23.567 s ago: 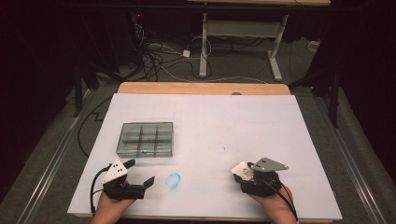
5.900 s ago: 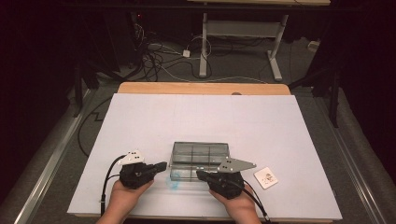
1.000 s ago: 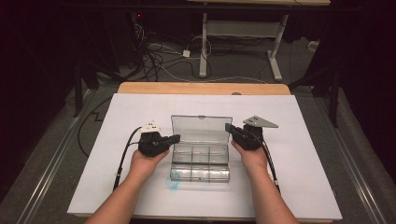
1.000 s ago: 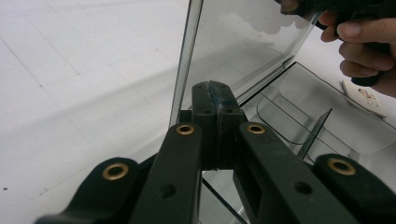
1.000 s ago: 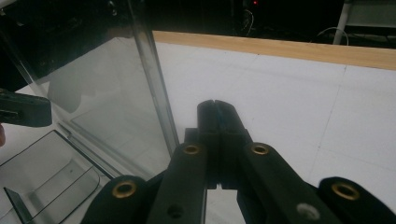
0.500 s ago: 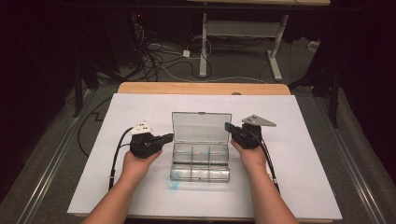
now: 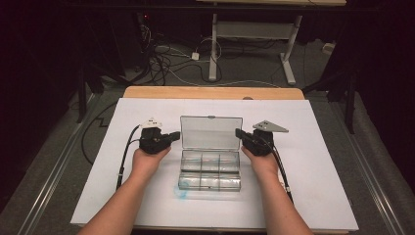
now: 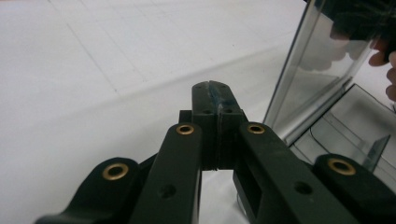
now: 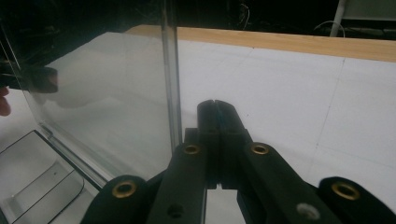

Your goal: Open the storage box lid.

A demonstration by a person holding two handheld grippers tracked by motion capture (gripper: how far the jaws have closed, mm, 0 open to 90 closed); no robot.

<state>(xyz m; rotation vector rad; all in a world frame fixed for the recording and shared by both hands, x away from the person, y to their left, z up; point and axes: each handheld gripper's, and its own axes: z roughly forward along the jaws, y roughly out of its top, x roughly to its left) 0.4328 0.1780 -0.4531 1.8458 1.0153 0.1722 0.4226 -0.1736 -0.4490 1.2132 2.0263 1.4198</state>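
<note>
Clear plastic box (image 7: 210,169) on table (image 7: 323,161), lid upright; left gripper (image 7: 173,135) & right gripper (image 7: 239,133) both clenched, empty, flanking lid.

box (image 7: 210,169): clear, colourless plastic; lid (image 7: 211,132) smoky grey-tinted
table sheet (image 7: 318,161): plain white, faint thin grid lines
table edge (image 7: 210,92): light tan wood
smudge (image 7: 181,192): pale blue, on white sheet by box's near corner
left gripper (image 8: 214,93): matte black, brass-coloured rivets, bluish smear on tips
right gripper (image 9: 216,112): black, brass rivets
plate (image 7: 270,127): grey, three-cornered
floor (image 7: 58,166): dull grey
</note>
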